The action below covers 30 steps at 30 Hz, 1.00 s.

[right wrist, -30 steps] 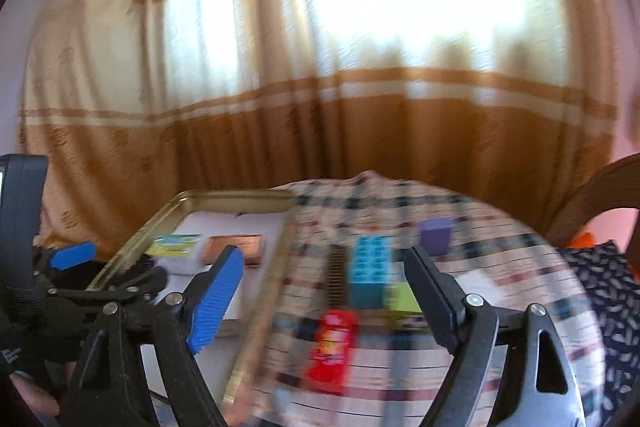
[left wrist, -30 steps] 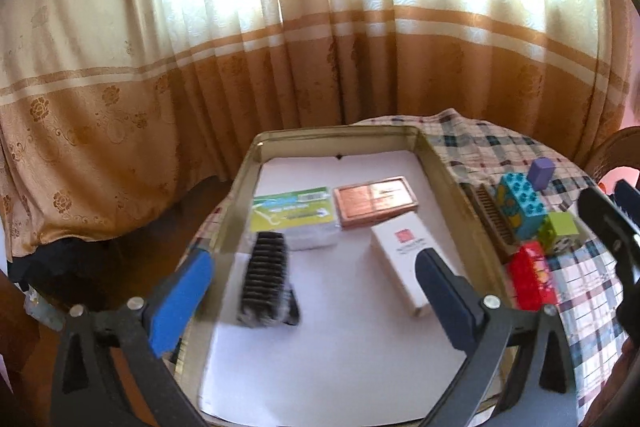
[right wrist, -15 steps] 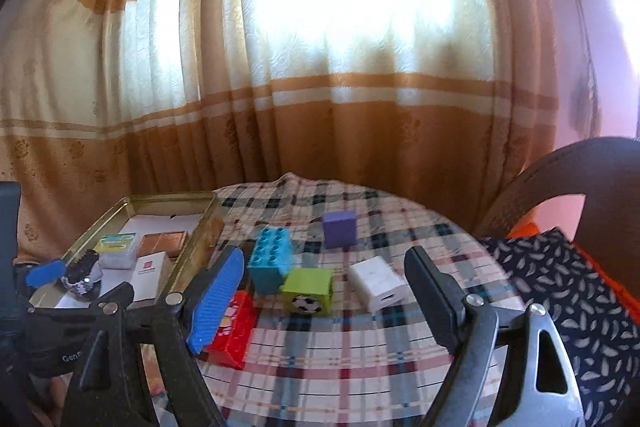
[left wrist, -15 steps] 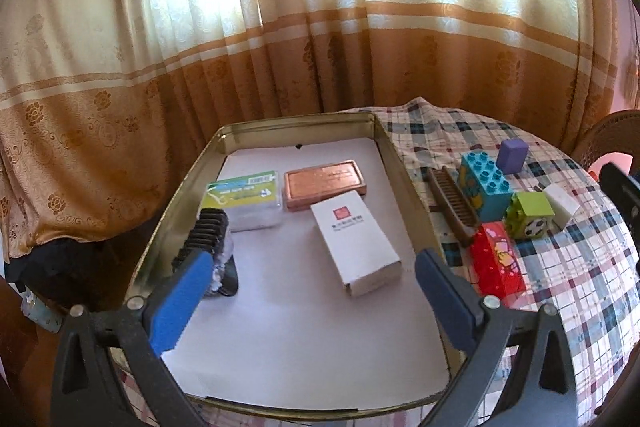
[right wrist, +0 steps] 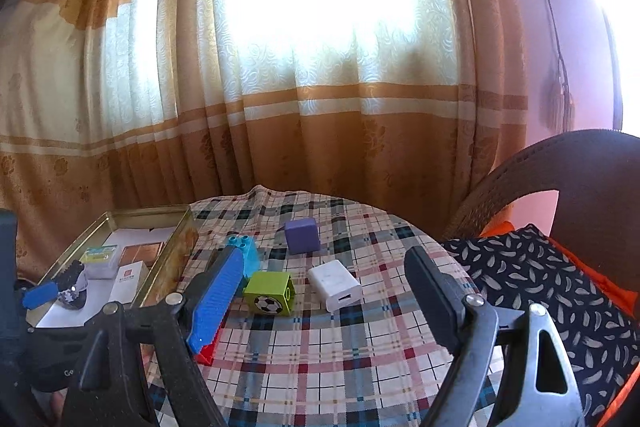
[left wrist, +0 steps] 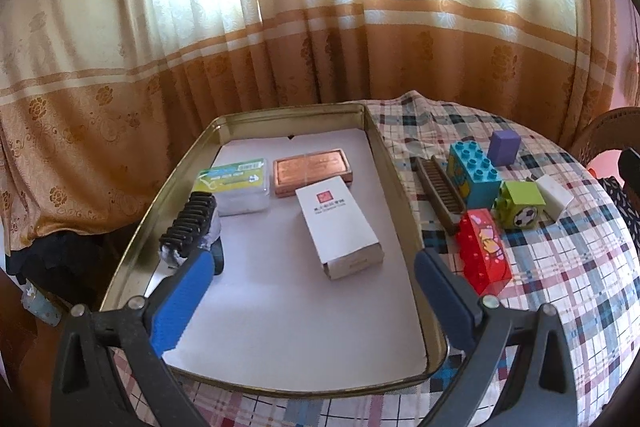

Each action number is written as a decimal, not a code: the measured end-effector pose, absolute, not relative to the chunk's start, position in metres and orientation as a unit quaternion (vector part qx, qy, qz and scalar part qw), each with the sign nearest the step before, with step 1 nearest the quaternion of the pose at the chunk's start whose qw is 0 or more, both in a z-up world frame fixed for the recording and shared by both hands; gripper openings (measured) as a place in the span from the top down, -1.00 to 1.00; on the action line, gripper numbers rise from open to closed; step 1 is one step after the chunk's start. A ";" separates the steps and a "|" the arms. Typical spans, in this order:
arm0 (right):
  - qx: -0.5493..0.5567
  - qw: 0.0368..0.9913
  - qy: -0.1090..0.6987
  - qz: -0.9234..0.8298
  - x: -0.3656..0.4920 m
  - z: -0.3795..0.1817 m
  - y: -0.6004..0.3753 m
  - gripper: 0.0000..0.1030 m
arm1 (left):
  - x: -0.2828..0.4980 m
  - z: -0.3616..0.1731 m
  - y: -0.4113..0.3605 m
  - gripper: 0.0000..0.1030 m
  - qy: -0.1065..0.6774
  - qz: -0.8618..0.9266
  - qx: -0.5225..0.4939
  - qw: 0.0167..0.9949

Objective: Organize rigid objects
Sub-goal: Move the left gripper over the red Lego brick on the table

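The left gripper (left wrist: pixel 308 291) is being held, jaws apart and empty, tilted down over the gold tray (left wrist: pixel 384 163) at the table's left edge; the right gripper (right wrist: pixel 320 299), likewise spread, is being aimed at the white charger (right wrist: pixel 335 285) mid-table.

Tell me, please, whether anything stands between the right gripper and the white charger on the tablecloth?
Nothing visible does. The right gripper is open and empty, and the white charger lies in the open between its fingers' lines, with the green block beside it, apart.
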State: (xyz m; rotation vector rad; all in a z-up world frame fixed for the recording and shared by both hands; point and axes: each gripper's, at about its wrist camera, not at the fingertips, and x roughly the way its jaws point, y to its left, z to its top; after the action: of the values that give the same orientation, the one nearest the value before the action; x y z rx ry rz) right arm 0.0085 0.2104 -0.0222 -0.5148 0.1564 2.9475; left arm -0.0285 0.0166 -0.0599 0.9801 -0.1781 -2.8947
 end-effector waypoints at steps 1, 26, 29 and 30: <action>-0.169 0.078 0.049 0.981 0.010 -0.022 0.211 -0.64 | -0.027 -0.059 0.017 -0.98 -0.059 -0.945 0.318 0.042; -0.163 0.124 0.079 0.976 0.018 -0.020 0.244 -0.64 | -0.011 -0.057 0.064 -0.98 -0.085 -0.947 0.305 -0.053; -0.158 0.122 0.070 0.977 0.020 -0.019 0.240 -0.64 | -0.015 -0.059 0.075 -0.98 -0.092 -0.943 0.313 -0.062; -0.157 0.121 0.069 0.978 0.020 -0.019 0.239 -0.64 | -0.017 -0.059 0.077 -0.98 -0.092 -0.941 0.318 -0.067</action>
State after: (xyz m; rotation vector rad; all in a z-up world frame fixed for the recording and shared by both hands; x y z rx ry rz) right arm 0.0204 0.2391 -0.0187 -0.4581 0.2010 2.8556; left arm -0.0171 0.0774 -0.0594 1.0438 -0.3026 -3.0905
